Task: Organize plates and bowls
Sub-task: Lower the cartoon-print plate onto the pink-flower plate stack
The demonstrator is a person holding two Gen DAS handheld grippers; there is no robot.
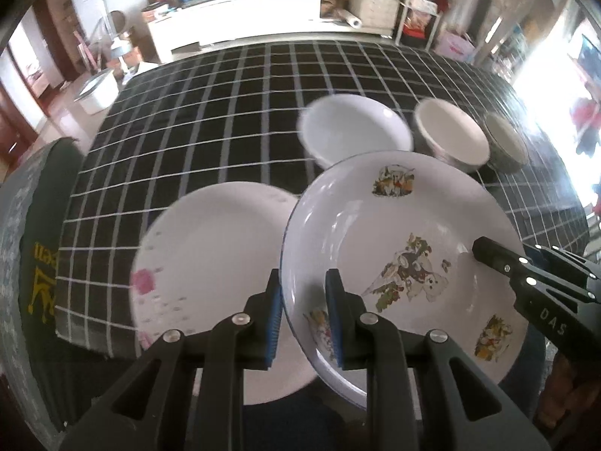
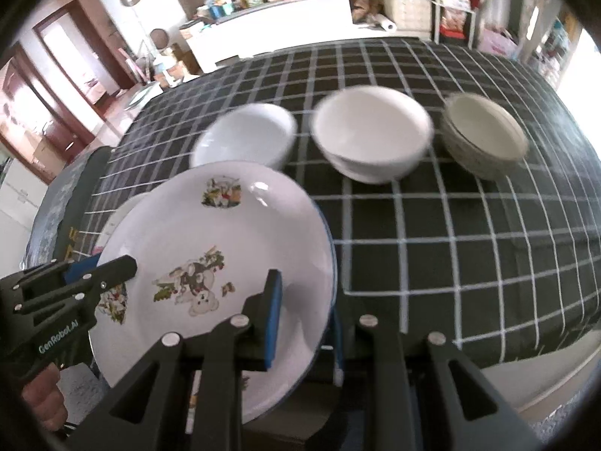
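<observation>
A white plate with cartoon pictures and a blue rim (image 1: pixel 405 225) (image 2: pixel 225 233) hangs above the near edge of the table, carried between both grippers. My left gripper (image 1: pixel 304 285) is shut on its left rim, one blue pad on each face; it also shows in the right wrist view (image 2: pixel 109 267). My right gripper (image 2: pixel 306 300) is shut on the right rim, its outer finger partly hidden behind the plate; in the left wrist view it (image 1: pixel 484 253) reaches in from the right. Below lies a white plate with a pink flower (image 1: pixel 210 263) (image 2: pixel 116 218).
Three bowls stand in a row farther back on the black checked tablecloth (image 1: pixel 225 112): a white-blue one (image 1: pixel 353 127) (image 2: pixel 244 139), a white one (image 1: pixel 450 135) (image 2: pixel 372 131), a grey one (image 1: pixel 505 146) (image 2: pixel 484 135). A dark chair back (image 1: pixel 37 263) stands at the left.
</observation>
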